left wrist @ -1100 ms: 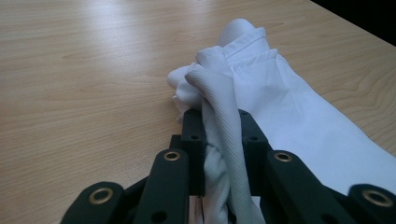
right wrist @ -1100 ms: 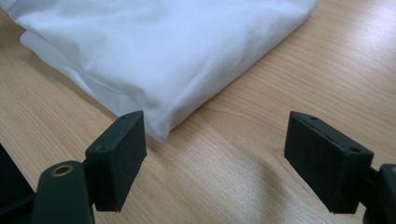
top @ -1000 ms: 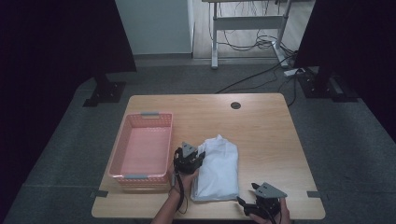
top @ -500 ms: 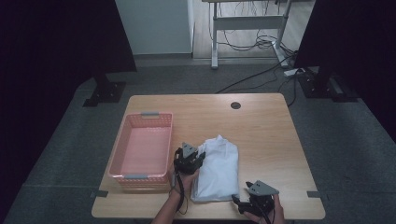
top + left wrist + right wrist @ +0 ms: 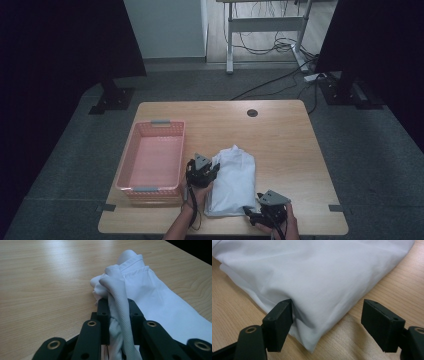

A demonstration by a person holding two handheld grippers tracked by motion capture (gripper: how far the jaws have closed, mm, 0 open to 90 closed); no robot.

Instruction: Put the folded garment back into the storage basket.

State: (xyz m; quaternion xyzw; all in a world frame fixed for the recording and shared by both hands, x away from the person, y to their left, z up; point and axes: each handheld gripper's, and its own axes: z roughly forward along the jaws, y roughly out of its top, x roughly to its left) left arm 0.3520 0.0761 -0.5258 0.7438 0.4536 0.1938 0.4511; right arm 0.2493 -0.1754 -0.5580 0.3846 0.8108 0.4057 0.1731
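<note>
Left gripper [image 5: 207, 172] clamped tight on bunched edge of white shirt [image 5: 234, 181]. Right gripper [image 5: 254, 215] at shirt's near corner, jaws wide apart, just been closing, corner between them, unpinched.

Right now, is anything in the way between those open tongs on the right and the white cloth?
Nothing visible. The right tongs have just been closing around the near corner of the white cloth, with only bare table beside it. The left tongs are shut on its other edge.
</note>
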